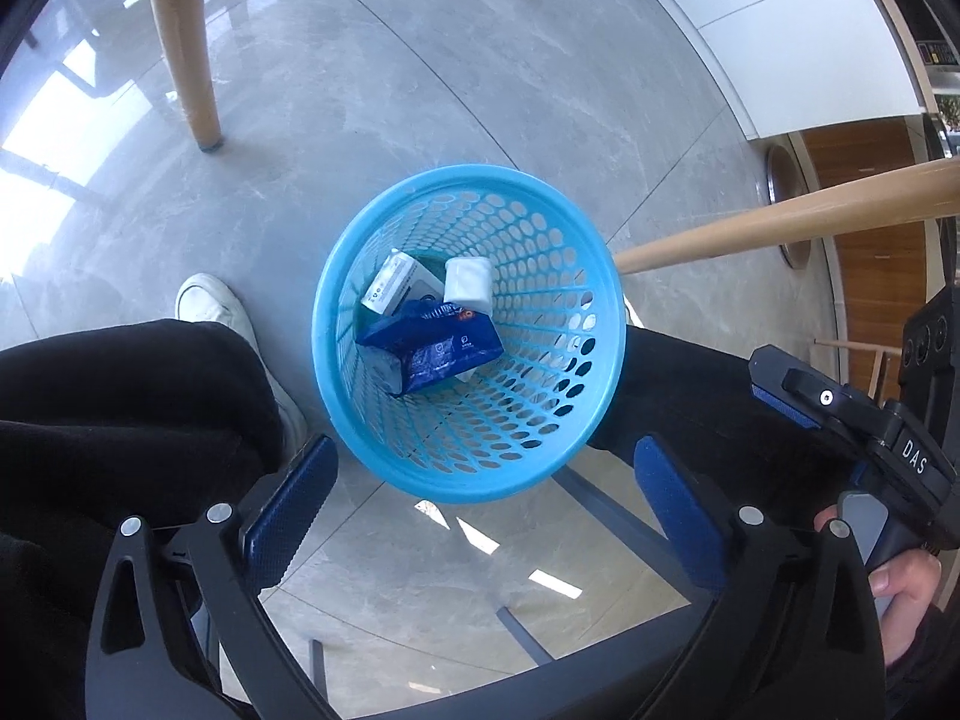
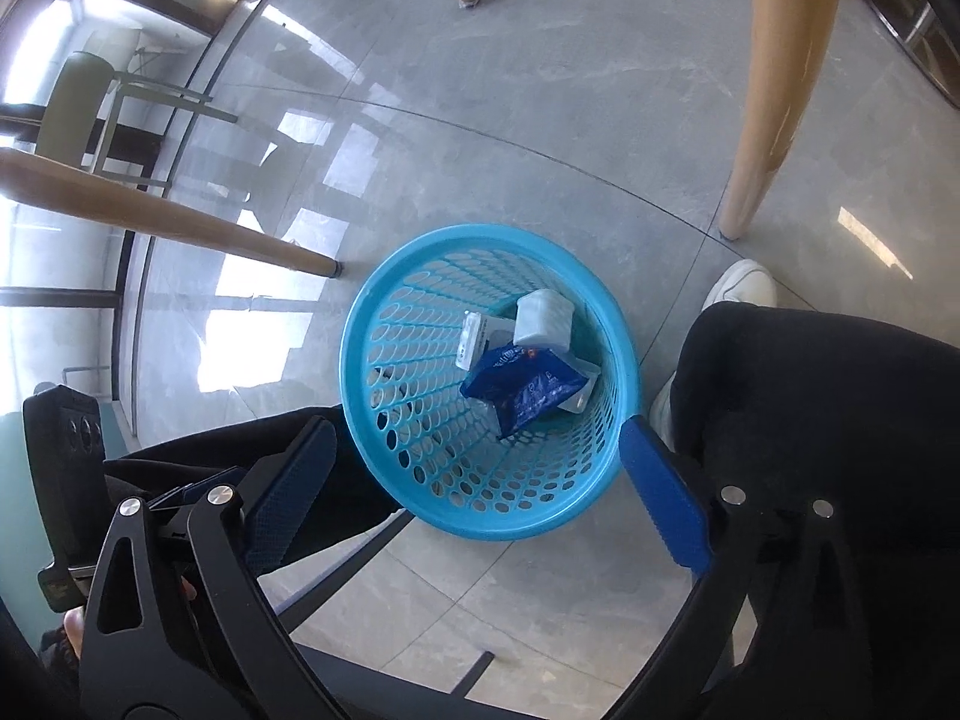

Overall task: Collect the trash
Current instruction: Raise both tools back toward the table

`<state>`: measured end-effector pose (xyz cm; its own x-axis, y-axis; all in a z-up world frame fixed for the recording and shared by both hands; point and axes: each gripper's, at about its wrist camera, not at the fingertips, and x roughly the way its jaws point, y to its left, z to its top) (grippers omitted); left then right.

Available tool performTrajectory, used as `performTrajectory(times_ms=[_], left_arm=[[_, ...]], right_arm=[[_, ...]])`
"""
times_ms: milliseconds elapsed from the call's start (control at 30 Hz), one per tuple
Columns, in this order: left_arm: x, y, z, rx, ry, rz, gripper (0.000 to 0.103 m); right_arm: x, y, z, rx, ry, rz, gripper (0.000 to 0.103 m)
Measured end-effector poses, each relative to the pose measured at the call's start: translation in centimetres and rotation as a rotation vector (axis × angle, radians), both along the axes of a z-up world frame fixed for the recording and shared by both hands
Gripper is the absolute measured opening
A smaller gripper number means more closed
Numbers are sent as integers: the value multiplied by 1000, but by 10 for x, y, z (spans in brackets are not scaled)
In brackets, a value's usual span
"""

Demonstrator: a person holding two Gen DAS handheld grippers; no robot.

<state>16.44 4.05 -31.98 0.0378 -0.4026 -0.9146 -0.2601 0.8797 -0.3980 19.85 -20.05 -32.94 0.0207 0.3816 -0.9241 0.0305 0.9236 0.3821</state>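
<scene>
Left wrist: round perforated plastic basket (image 1: 540, 468) holds crinkled blue packet (image 1: 438, 348)

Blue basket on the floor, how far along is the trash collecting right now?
Done: the blue basket holds a dark blue packet, a white box and a white wad. In hand: nothing; the left gripper and right gripper are both open and empty above it. Left: no loose trash shows on the visible floor, so perhaps little.
</scene>
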Motion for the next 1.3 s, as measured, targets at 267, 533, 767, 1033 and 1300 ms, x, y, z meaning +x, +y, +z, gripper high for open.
performTrajectory(times_ms=[267, 533, 767, 1033, 1300], left_arm=[[-10, 0, 32, 49, -123, -26, 97], [-45, 2, 91, 74, -315, -23, 97], [-84, -1, 150, 125, -543, -108, 97], [-135, 12, 227, 124, -743, -161, 97], [-136, 30, 319, 147, -851, -43, 97]], right_arm=[[-25, 6, 42, 3, -105, 55, 92], [-75, -2, 111, 14, -292, 98, 93], [-111, -18, 168, -17, -462, 151, 93], [-149, -53, 245, 11, -642, 217, 93], [-170, -85, 351, 310, -816, 352, 94]])
